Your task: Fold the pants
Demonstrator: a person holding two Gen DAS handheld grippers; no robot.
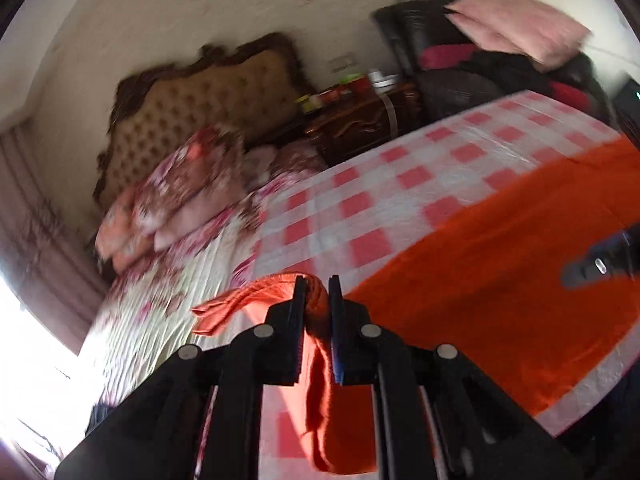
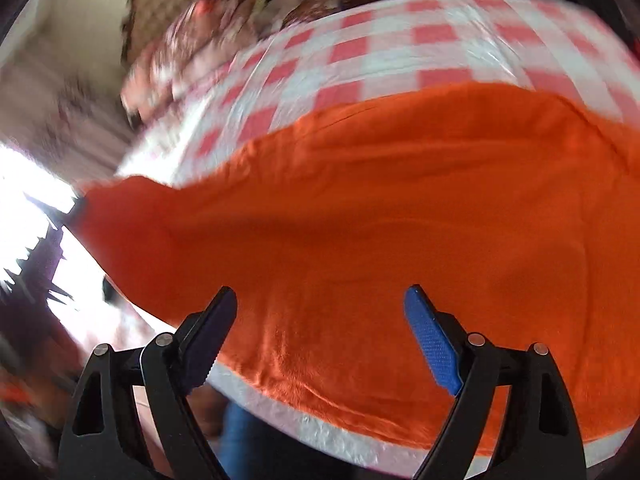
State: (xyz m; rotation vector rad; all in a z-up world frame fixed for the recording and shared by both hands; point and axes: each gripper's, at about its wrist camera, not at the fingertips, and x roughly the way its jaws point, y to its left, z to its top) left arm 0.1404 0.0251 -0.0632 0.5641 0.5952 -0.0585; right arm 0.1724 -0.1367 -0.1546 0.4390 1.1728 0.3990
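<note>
The orange pants (image 1: 500, 248) lie spread on a red-and-white checked cloth (image 1: 400, 168) on the bed. My left gripper (image 1: 318, 296) is shut on a bunched end of the pants and holds it lifted above the cloth. In the right wrist view the pants (image 2: 380, 220) fill the middle, one end pulled up toward the left. My right gripper (image 2: 320, 300) is open and empty, hovering just above the near edge of the pants. Its fingertip (image 1: 596, 268) also shows at the right edge of the left wrist view.
Flowered pillows (image 1: 180, 200) and a flowered quilt (image 1: 160, 300) lie toward the padded headboard (image 1: 208, 104). A dark wooden nightstand (image 1: 360, 120) with small items stands beyond the bed. A chair piled with clothes and a pink pillow (image 1: 516, 24) stands at the far right. A bright window lies at the left.
</note>
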